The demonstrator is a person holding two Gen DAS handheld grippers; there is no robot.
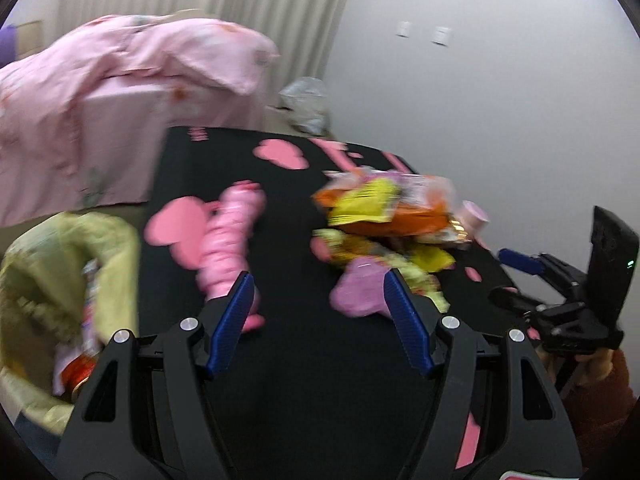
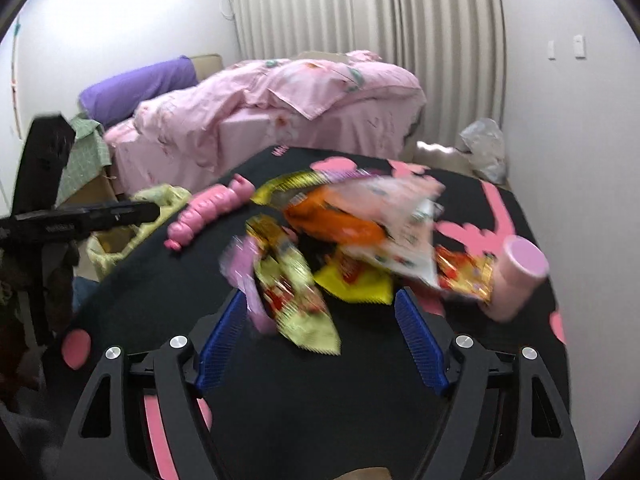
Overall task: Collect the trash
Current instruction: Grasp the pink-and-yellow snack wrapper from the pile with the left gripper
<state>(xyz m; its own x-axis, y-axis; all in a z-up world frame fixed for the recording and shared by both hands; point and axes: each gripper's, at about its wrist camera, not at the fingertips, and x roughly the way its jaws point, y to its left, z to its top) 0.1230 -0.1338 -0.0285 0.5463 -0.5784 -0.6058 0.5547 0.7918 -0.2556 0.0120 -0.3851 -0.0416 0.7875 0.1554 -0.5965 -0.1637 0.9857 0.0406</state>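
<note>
Both grippers sit closest to the lens: left gripper [image 1: 318, 292] and right gripper [image 2: 320, 312] each have jaws apart, nothing clamped. Going left to right: yellow-green trash bag [image 1: 60, 280] off the table's [image 1: 296, 380] edge, pink ribbed bottle [image 1: 230, 248], then the wrapper pile [image 1: 384, 220], then a pink cup [image 2: 516, 276]. Wrappers look light, crinkly, slippery; I'd pinch a flat loose edge, not the bulge.
</note>
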